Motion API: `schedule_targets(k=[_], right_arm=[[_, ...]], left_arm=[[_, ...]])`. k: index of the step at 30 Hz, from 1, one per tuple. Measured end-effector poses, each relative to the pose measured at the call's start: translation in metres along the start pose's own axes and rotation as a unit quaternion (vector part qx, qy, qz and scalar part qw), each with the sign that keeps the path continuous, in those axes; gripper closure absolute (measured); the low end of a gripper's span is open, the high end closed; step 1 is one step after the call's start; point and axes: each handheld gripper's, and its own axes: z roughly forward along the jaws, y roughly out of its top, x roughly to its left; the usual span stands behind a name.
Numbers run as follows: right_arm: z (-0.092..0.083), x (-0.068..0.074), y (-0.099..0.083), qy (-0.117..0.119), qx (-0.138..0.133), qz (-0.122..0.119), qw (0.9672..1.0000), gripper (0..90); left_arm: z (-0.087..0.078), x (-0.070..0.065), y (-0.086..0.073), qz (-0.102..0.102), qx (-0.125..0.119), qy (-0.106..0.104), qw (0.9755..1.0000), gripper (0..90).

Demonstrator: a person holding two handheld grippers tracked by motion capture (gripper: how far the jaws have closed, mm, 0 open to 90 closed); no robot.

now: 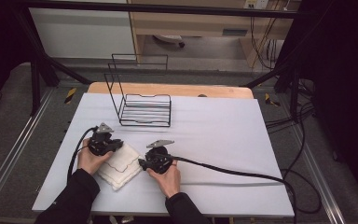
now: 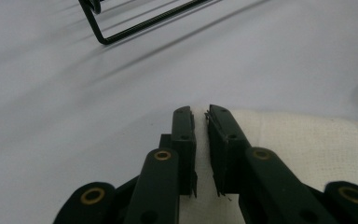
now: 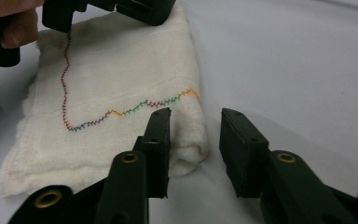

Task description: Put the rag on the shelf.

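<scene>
Now left tongs [image 2: 201,121] pinch the folded cloth [image 3: 121,93]; right tongs [image 3: 195,122] released astride its fold.

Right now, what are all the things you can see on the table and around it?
Folded white cloth with wavy coloured stitching: one, white, near the table's front left, between the two grippers.
Black wire rack: one, black, standing toward the back of the table.
White-covered table: one, white with a wooden back edge.
Left gripper: one, black, fingers nearly shut at the cloth's edge.
Right gripper: one, black, fingers astride the cloth's folded corner with gaps.
Hands: two, dark sleeves.
</scene>
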Motion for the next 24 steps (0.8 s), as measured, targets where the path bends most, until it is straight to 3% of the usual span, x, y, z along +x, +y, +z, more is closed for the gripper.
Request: schedule_targets(k=[4, 9, 16, 17, 24], right_arm=[[0.0, 0.001, 0.0, 0.011, 0.0, 0.006, 0.9999, 78.3], [-0.003, 0.002, 0.001, 0.011, -0.005, 0.002, 0.9999, 82.7], [-0.016, 0.005, 0.01, 0.02, -0.039, -0.006, 0.999, 83.5], [-0.021, 0.006, 0.014, 0.024, -0.054, -0.009, 0.9982, 83.6], [-0.034, 0.012, 0.026, 0.023, -0.081, -0.04, 0.9957, 83.8]], left_arm=[[0.0, 0.002, 0.001, -0.008, 0.001, -0.008, 0.9999, 82.3], [-0.004, 0.004, 0.001, -0.014, -0.006, -0.015, 0.9998, 83.6], [-0.031, 0.009, 0.004, -0.02, -0.057, -0.022, 0.9979, 83.9], [-0.036, 0.009, 0.004, -0.021, -0.067, -0.024, 0.9973, 83.9], [-0.06, 0.011, 0.005, -0.024, -0.115, -0.029, 0.9926, 84.0]])
